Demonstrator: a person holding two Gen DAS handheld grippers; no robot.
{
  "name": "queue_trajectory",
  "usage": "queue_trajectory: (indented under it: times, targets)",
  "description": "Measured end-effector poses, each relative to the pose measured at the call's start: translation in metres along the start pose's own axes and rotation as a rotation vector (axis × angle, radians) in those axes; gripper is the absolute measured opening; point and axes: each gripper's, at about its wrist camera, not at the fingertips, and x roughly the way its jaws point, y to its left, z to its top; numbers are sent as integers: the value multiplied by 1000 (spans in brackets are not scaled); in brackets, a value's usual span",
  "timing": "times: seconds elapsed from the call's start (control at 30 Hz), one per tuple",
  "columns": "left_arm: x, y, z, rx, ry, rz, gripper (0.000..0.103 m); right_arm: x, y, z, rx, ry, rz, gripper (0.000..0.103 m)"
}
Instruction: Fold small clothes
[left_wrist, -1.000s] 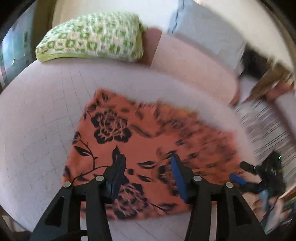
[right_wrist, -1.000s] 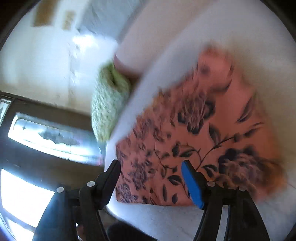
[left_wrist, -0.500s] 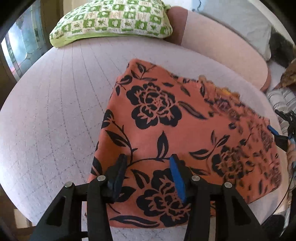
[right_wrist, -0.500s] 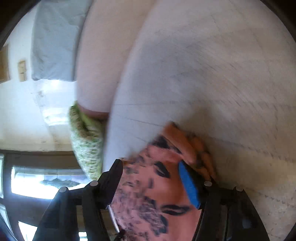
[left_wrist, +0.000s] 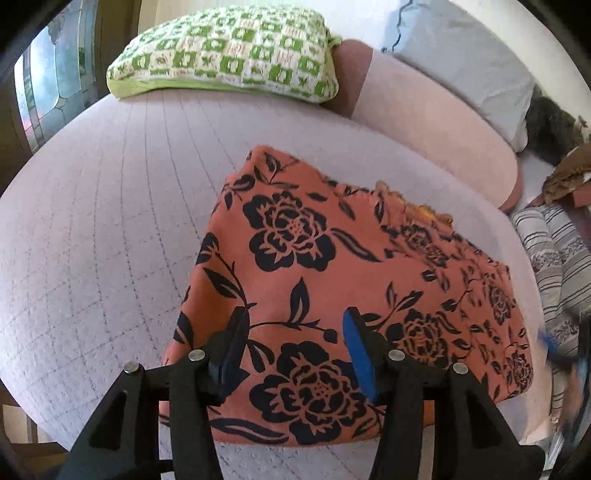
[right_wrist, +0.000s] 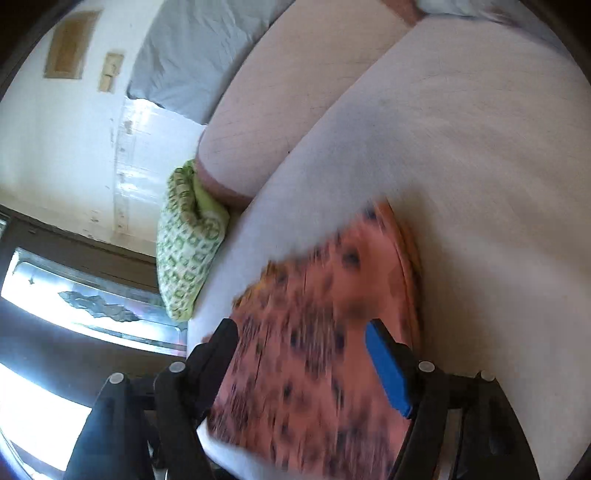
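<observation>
Floral cloth (left_wrist: 332, 280) lies folded flat on the sofa cushion (left_wrist: 110, 229). Both my tongs are opening, empty: left gripper (left_wrist: 291, 354) and right gripper (right_wrist: 303, 362) above it (right view blurred). Next, I think: grab an edge for another fold

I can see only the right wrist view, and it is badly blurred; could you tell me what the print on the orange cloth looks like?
Observer: In the left wrist view the orange cloth is sharp: big black roses with leaves and stems.
Operator: Thank you. Is it folded and lying flat?
Observer: It lies folded on the pale quilted cushion, with layered edges showing at its far side.
Operator: Is anything lying beyond my side of the cloth?
Observer: Yes, a striped grey fabric lies just past the cushion's edge there.
Operator: And the left gripper?
Observer: The left gripper hovers over the cloth's near edge, jaws opening, nothing pinched between them.
</observation>
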Motion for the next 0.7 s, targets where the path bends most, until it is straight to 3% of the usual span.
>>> queue_trajectory:
  times: [0.1, 0.2, 0.3, 0.4, 0.47, 0.53, 0.57, 0.63, 0.67, 0.7]
  targets:
    - [-8, 0, -5, -10, -21, -16, 61, -24, -21, -63, 121, -23, 20, 76]
    - [-12, 4, -10, -21, 1, -33, 61, -6, -44, -107, 280, -24, 15, 77]
    - [-13, 0, -12, -33, 20, -59, 61, 18, -55, -106, 391, -82, 77, 77]
    - [-24, -10, -12, -10, 4, -74, 62, 18, -50, -106, 437, -114, 87, 77]
    - [-22, -21, -10, 5, 1, -75, 64, 18, -50, -112, 417, -107, 47, 77]
    - [-17, -32, -10, 22, 21, -80, 64, 18, -63, -110, 452, -124, 84, 77]
    - [-14, -42, -10, 41, 29, -84, 64, 15, -67, -109, 453, -132, 89, 72]
    - [-7, -57, -11, 71, 35, -89, 64, 24, -56, -97, 364, -130, 20, 26]
    - [-1, -64, -12, 84, 41, -88, 64, 27, -53, -93, 344, -122, -26, 8]
    - [8, -71, -14, 96, 51, -80, 64, 27, -51, -92, 314, -122, -78, 8]
